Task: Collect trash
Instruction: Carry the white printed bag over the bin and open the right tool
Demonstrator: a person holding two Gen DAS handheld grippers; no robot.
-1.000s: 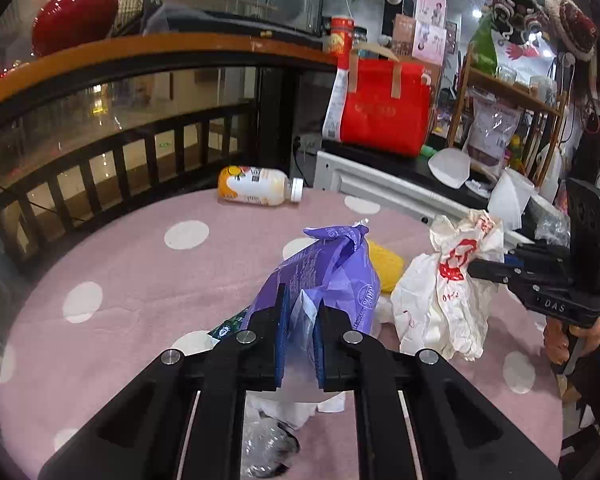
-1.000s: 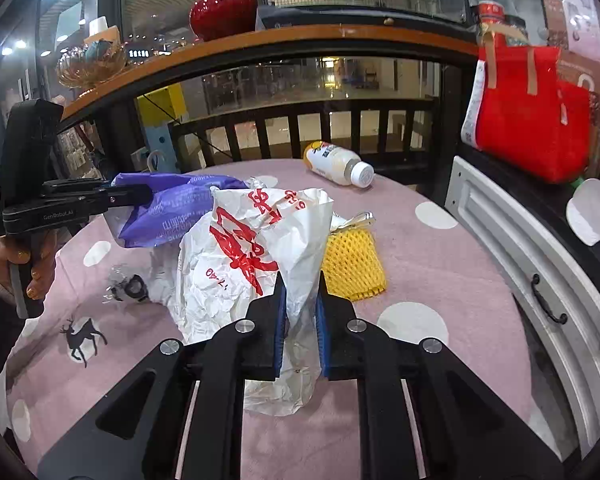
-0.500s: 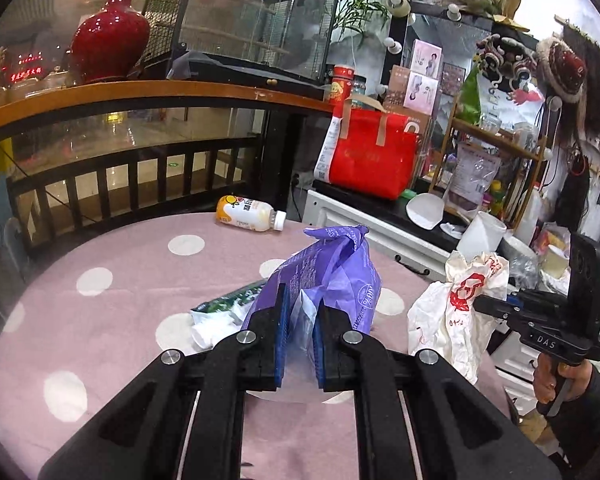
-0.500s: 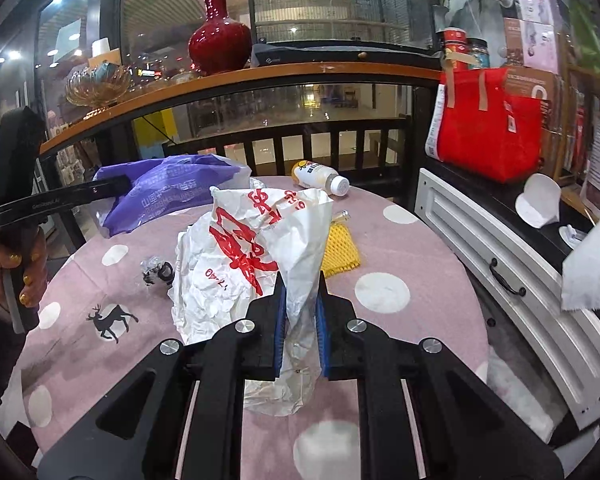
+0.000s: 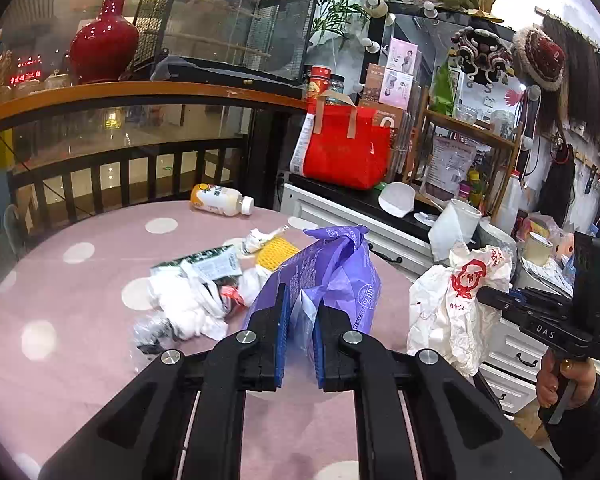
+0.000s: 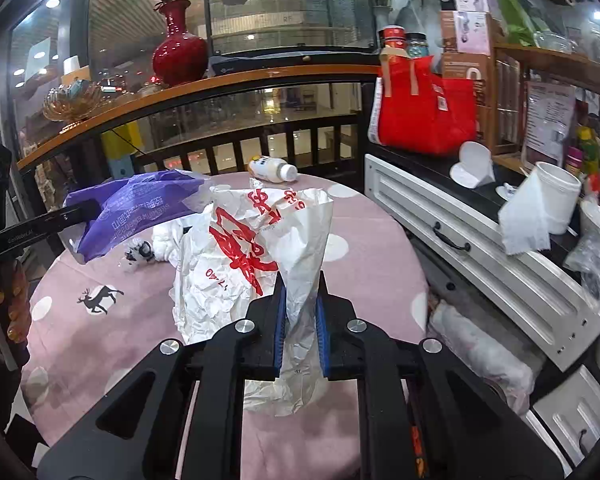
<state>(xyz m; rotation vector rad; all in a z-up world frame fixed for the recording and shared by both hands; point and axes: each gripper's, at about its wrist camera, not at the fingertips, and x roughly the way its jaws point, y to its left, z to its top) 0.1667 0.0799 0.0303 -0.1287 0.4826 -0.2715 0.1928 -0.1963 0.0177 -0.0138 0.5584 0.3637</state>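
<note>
My left gripper (image 5: 299,316) is shut on a purple plastic bag (image 5: 332,268) and holds it above the pink dotted table (image 5: 80,320). My right gripper (image 6: 300,308) is shut on a crumpled white plastic bag with red print (image 6: 240,260), held up near the table's right edge; it also shows in the left wrist view (image 5: 452,300). On the table lie a pile of white wrappers and a green packet (image 5: 196,284), a yellow foam net (image 5: 276,252) and a fallen drink bottle (image 5: 220,199).
A white cabinet with drawers (image 6: 480,248) stands right of the table, with a red tote bag (image 6: 424,108) and a paper roll (image 6: 548,208) on top. A dark railing (image 5: 120,176) and a shelf with a red vase (image 5: 102,40) stand behind.
Both grippers have risen and pulled back from the table with their bags. The pile of wrappers under the purple bag has come into view.
</note>
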